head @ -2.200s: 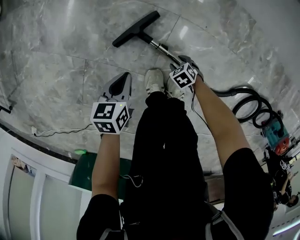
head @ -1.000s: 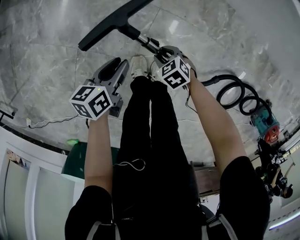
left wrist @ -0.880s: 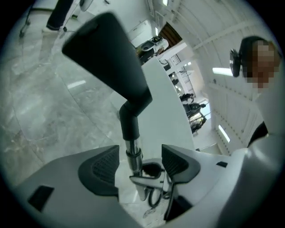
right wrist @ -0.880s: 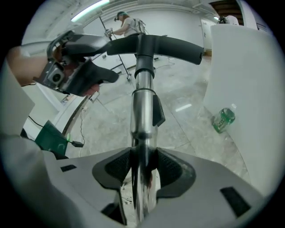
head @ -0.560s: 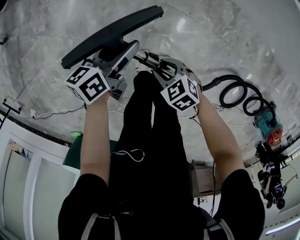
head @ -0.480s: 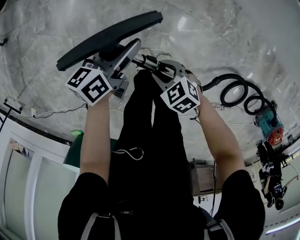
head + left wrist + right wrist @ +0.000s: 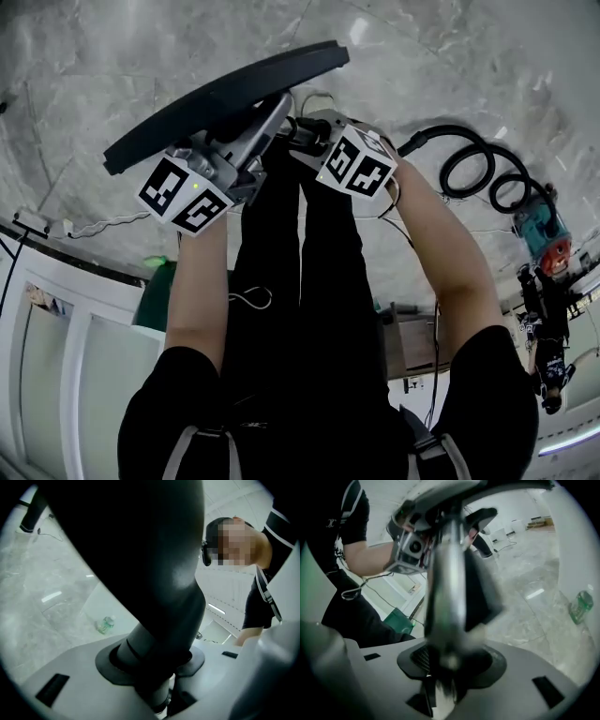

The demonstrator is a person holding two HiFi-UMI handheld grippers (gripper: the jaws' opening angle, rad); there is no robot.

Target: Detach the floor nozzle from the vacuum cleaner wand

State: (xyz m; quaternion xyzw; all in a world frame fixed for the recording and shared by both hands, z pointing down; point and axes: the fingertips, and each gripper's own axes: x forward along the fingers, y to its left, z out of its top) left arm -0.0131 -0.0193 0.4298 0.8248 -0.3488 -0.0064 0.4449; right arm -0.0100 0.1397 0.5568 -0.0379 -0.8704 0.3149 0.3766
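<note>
The black floor nozzle [image 7: 225,94] is off the floor and hangs tilted in front of me, its bar running from lower left to upper right. My left gripper [image 7: 267,117] has the nozzle's thick black neck [image 7: 154,620] between its pads, and its jaws are closing on it. Just to its right, my right gripper [image 7: 309,131] is shut on the metal wand [image 7: 447,588]. The wand is blurred in the right gripper view and runs up towards the nozzle. The joint between neck and wand is hidden by the jaws.
A black coiled hose [image 7: 478,169] leads to the teal vacuum body [image 7: 544,239] at the right. A white cable [image 7: 94,225] and a green bin [image 7: 155,300] lie by the white wall at the left. A plastic bottle [image 7: 106,624] lies on the marble floor. My legs [image 7: 291,281] are below the grippers.
Both grippers have risen and lifted the nozzle and wand off the floor. My left gripper, apart from the nozzle a second ago, now sits on its neck.
</note>
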